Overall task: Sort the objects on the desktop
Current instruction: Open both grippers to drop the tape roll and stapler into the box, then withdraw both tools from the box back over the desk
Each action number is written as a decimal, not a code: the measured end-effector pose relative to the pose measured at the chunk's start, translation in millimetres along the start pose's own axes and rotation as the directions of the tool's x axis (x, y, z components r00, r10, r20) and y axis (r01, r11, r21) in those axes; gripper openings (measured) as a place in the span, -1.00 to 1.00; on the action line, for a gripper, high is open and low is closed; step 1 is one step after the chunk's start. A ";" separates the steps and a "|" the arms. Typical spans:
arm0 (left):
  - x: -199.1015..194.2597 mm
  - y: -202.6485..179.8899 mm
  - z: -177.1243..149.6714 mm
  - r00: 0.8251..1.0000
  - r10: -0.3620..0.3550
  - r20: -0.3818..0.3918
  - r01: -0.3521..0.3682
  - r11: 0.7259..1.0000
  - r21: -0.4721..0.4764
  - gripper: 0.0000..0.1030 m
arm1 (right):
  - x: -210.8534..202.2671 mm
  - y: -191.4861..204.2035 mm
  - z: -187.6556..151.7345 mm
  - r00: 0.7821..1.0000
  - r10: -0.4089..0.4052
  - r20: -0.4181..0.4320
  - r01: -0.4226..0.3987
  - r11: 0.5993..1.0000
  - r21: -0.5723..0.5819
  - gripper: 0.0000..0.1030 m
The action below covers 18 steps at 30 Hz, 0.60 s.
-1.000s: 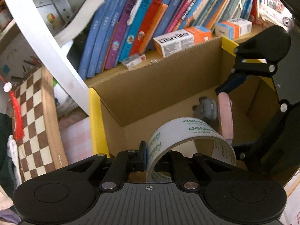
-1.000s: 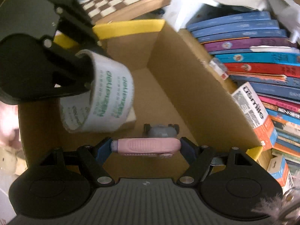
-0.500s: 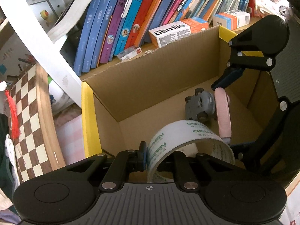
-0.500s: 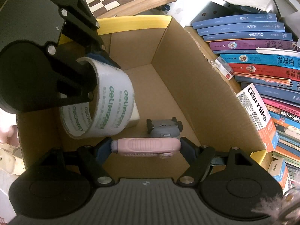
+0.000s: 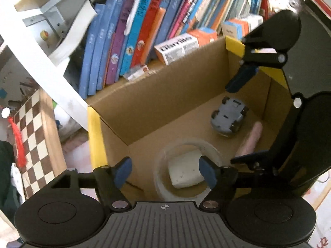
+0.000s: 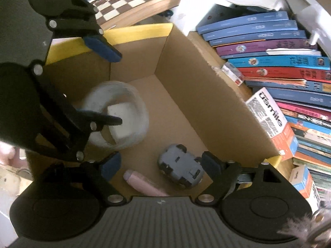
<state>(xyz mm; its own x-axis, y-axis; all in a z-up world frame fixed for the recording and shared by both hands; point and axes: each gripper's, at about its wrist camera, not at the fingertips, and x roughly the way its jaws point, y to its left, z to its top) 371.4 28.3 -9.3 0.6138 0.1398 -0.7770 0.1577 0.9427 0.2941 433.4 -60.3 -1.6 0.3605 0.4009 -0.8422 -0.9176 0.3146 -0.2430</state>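
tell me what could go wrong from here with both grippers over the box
1. Both grippers, the left gripper and the right gripper, hang open and close together over the box, their jaws having just opened; pulling out carelessly could knock them together.
2. The tape looks blurred, likely unsettled; it may roll into the toy car.
3. The pink tool lies under the right gripper and could get snagged.

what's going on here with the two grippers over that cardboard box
A person is sorting desk items into an open cardboard box with yellow-taped edges, using a handheld gripper in each hand. Both jaws have just been opening and neither holds anything now. Under the left gripper a clear tape roll lies on the box floor, ringed around a white block. Below the right gripper lie a pink oblong item and an upturned grey toy car. Books line the shelf beside the box.
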 end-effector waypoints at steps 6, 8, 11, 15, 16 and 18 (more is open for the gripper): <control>-28.0 10.7 -1.0 0.996 0.052 0.066 -0.049 0.998 -0.045 0.54 | -27.9 -4.4 -4.7 0.998 -0.044 0.050 0.041 0.998 0.053 0.65; -40.3 14.2 -2.4 0.993 0.062 0.096 -0.056 0.996 -0.066 0.54 | -38.3 -5.6 -6.3 0.995 -0.068 0.076 0.062 0.995 0.083 0.65; -62.3 17.9 -4.7 0.985 0.081 0.150 -0.067 0.993 -0.092 0.55 | -60.1 -5.6 -11.3 0.984 -0.127 0.126 0.108 0.983 0.147 0.72; -99.3 22.0 -10.8 0.968 0.098 0.231 -0.069 0.989 -0.133 0.65 | -94.4 -1.3 -22.3 0.962 -0.184 0.201 0.134 0.962 0.236 0.72; -108.6 22.9 -12.9 0.962 0.105 0.251 -0.070 0.987 -0.142 0.66 | -103.6 -0.3 -25.4 0.956 -0.194 0.221 0.133 0.956 0.262 0.72; -126.2 25.3 -18.8 0.952 0.117 0.284 -0.071 0.983 -0.166 0.68 | -121.4 2.5 -32.0 0.943 -0.214 0.253 0.132 0.943 0.305 0.72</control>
<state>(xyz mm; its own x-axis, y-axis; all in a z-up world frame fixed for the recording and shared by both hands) 283.4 40.2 85.7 0.8221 0.1569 -0.5473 -0.0172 0.9677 0.2516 382.0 -135.7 84.6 0.5791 0.5287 -0.6205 -0.7665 0.6124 -0.1936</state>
